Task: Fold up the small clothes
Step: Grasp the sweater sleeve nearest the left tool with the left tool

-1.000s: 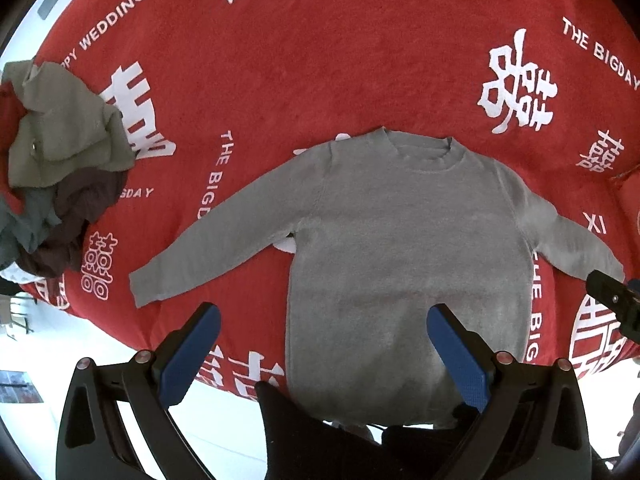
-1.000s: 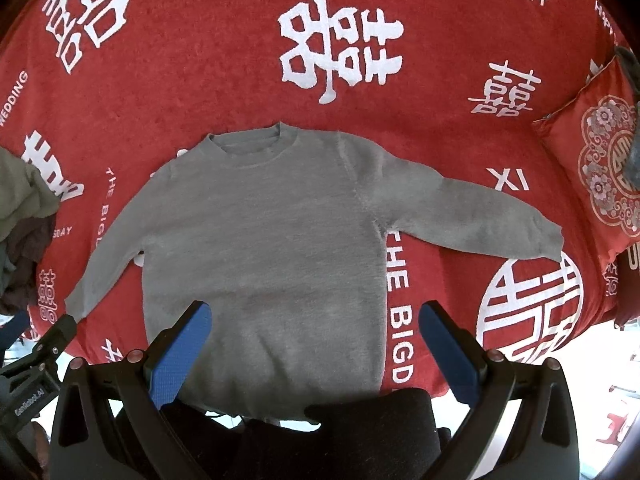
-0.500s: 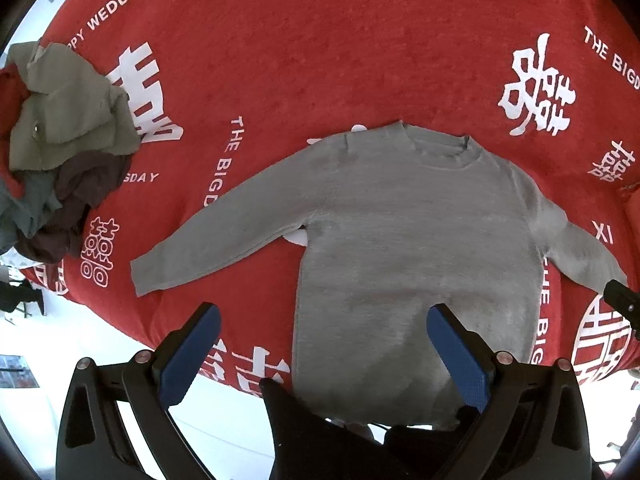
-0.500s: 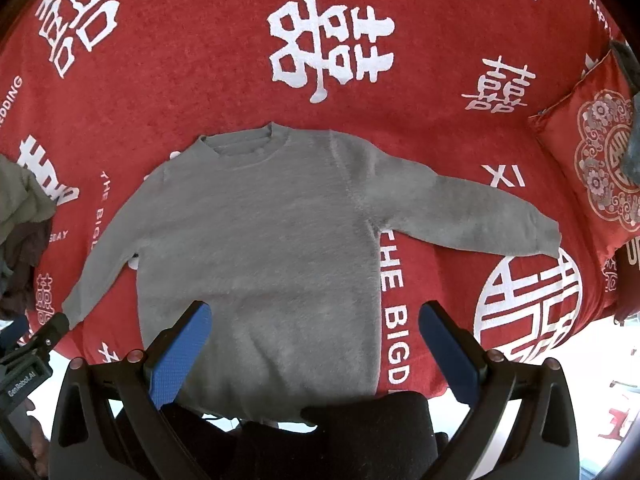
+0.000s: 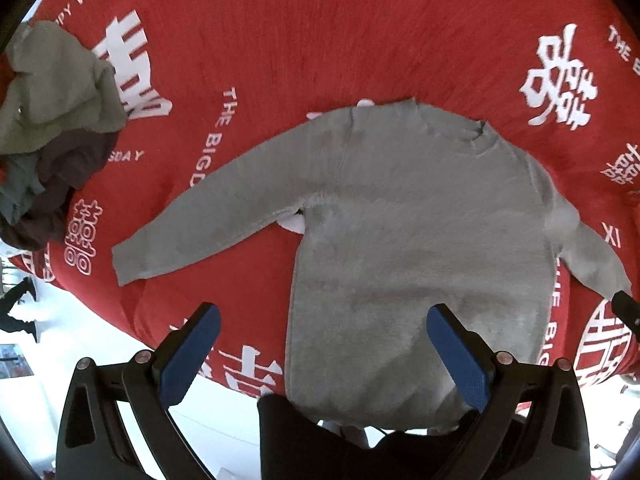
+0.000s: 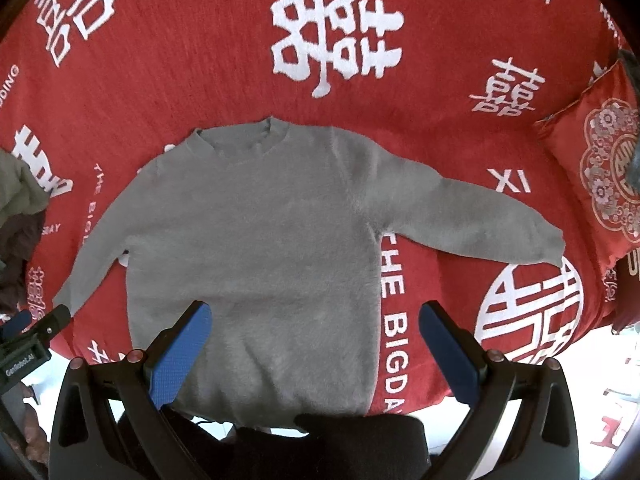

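Note:
A small grey sweater [image 5: 420, 248] lies flat and face up on the red cover, both sleeves spread outward, neck far from me. It also shows in the right wrist view [image 6: 256, 240]. My left gripper [image 5: 324, 332] is open and empty, hovering above the hem's left part. My right gripper [image 6: 316, 328] is open and empty above the hem's right part. The left sleeve cuff [image 5: 128, 260] lies near the cover's front edge; the right cuff [image 6: 548, 240] points toward a cushion.
A pile of crumpled clothes [image 5: 52, 120] in green, brown and teal sits at the left. A red patterned cushion [image 6: 600, 168] is at the right. The red cover [image 5: 320, 40] with white lettering ends at a white floor [image 5: 52, 340] near me.
Both grippers have shifted slightly, the left view sliding left so the sweater sits further right in it. The sweater has not moved and both grippers stay open.

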